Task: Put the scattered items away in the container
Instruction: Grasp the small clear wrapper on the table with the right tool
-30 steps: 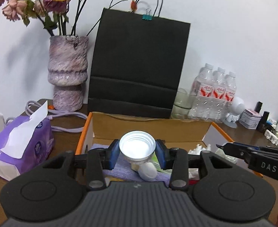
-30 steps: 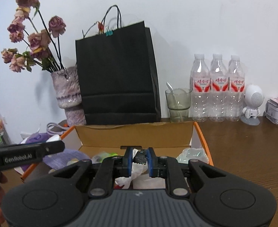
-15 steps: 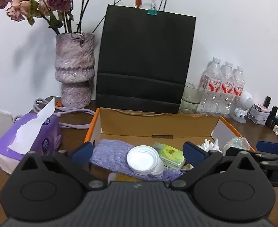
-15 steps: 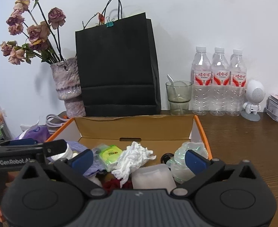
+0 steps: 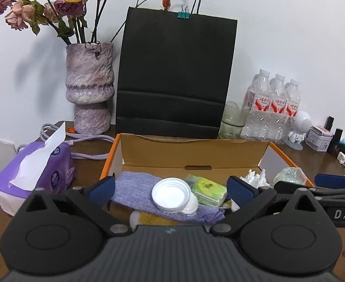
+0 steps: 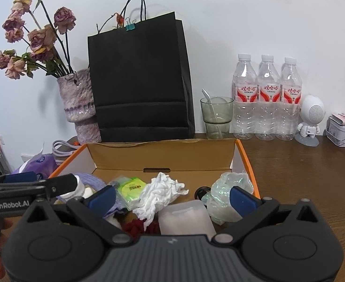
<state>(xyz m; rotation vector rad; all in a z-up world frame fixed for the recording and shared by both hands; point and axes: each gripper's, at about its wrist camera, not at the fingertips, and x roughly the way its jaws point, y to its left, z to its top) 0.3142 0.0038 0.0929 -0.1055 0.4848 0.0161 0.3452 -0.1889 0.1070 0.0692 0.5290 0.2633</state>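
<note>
An orange-edged cardboard box (image 5: pixel 196 152) (image 6: pixel 163 155) sits on the wooden table and holds several items. A white jar (image 5: pixel 172 197) lies on a purple cloth (image 5: pixel 137 190), beside a green packet (image 5: pixel 207 188) (image 6: pixel 131 189). Crumpled white tissue (image 6: pixel 159 193), a clear plastic wrap (image 6: pixel 226 190), a translucent white case (image 6: pixel 184 218), a small black item (image 6: pixel 201 191) and something red (image 6: pixel 139 226) lie there too. My left gripper (image 5: pixel 171 190) hangs open over the jar, touching nothing. My right gripper (image 6: pixel 172 196) stands open above the tissue and case, empty.
Behind the box stand a black paper bag (image 5: pixel 174 75), a vase of dried roses (image 5: pixel 89 89), a glass (image 6: pixel 216 117) and three water bottles (image 6: pixel 266 98). A purple tissue pack (image 5: pixel 36 176) and a cable lie left; a white speaker figure (image 6: pixel 310 119) and tin right.
My left gripper opened and let go of the white jar, which now lies on the purple cloth. My right gripper opened too, releasing the small dark item it held.
</note>
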